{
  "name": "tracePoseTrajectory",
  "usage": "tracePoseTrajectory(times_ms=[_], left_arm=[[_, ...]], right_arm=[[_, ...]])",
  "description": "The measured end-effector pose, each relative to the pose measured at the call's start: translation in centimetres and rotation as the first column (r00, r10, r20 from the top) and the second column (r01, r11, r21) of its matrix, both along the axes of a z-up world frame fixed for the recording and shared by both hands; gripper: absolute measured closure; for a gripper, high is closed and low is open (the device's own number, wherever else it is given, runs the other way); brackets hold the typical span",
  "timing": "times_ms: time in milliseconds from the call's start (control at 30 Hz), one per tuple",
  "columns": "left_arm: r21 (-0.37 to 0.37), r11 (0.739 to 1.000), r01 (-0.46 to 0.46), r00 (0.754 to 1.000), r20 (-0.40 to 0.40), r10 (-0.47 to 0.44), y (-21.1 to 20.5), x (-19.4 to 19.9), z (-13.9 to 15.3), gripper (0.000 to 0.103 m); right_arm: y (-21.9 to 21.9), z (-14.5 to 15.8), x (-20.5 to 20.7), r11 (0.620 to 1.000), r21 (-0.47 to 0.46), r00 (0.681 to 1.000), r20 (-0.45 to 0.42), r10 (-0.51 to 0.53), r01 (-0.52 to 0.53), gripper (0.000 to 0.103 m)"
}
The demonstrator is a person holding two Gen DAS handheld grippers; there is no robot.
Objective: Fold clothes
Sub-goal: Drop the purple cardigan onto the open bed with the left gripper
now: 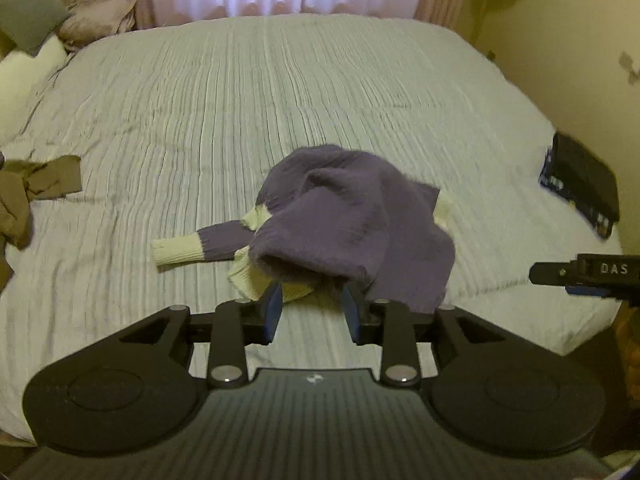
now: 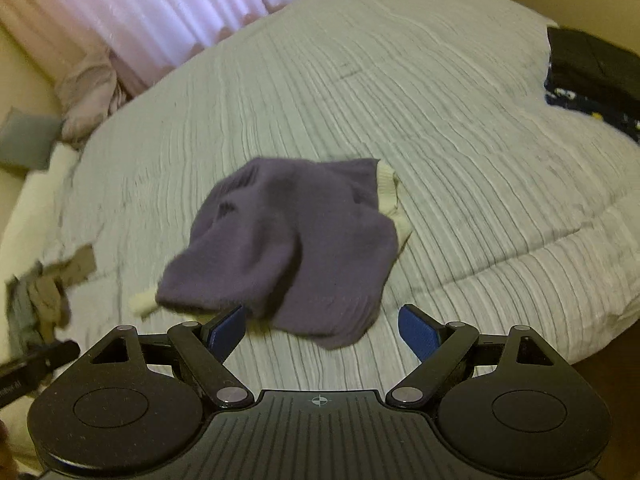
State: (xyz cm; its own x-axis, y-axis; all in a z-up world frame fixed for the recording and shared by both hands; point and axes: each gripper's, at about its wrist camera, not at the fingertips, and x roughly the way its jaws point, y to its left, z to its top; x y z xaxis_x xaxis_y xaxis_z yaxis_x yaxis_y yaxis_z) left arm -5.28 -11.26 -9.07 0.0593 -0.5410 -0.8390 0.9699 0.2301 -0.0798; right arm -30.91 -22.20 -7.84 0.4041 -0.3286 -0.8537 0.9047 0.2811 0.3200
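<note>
A purple sweater (image 1: 344, 220) with cream cuffs and hem lies crumpled in a heap on the bed (image 1: 224, 112); one sleeve sticks out to the left. It also shows in the right wrist view (image 2: 288, 240). My left gripper (image 1: 314, 308) is open, its blue-padded fingers just under the heap's near edge, nothing pinched. My right gripper (image 2: 320, 328) is open wide just in front of the sweater's near edge, empty. The right gripper's body (image 1: 588, 274) shows at the right edge of the left wrist view.
The bed has a grey ribbed cover (image 2: 460, 140). Brown clothes (image 1: 28, 192) lie at the left edge. A dark folded stack (image 1: 580, 180) sits at the right edge, also in the right wrist view (image 2: 592, 68). Pillows (image 1: 92, 4) and curtains at the back.
</note>
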Motion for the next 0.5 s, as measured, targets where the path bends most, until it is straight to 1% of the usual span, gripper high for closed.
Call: tracePoseTrajectory(times_ms=[67,233,367,500], left_arm=[[0.015,0.999,0.029,1.0,0.004,-0.029,0.6,-0.2,0.0,0.072],[0.07,0.995,0.071,0.997,0.018,-0.072,2.5,-0.2,-0.7,0.07],[0.105,0.991,0.084,0.996,0.032,-0.088,4.0,-0.1,-1.2,0.07],[0.098,0.991,0.088,0.995,0.044,-0.093,5.0,0.0,-0.9,0.067]], right_arm=[[1.2,-2.1,0.4,1.0,-0.002,1.0,-0.027,0.004,-0.004,0.017],[4.8,-4.7,1.3,1.0,0.029,0.998,-0.055,-0.008,0.01,0.017],[7.6,-5.2,1.0,0.998,0.052,0.996,-0.084,-0.04,0.044,0.017],[9.0,-4.8,0.9,0.998,0.04,0.994,-0.098,-0.054,0.058,0.017]])
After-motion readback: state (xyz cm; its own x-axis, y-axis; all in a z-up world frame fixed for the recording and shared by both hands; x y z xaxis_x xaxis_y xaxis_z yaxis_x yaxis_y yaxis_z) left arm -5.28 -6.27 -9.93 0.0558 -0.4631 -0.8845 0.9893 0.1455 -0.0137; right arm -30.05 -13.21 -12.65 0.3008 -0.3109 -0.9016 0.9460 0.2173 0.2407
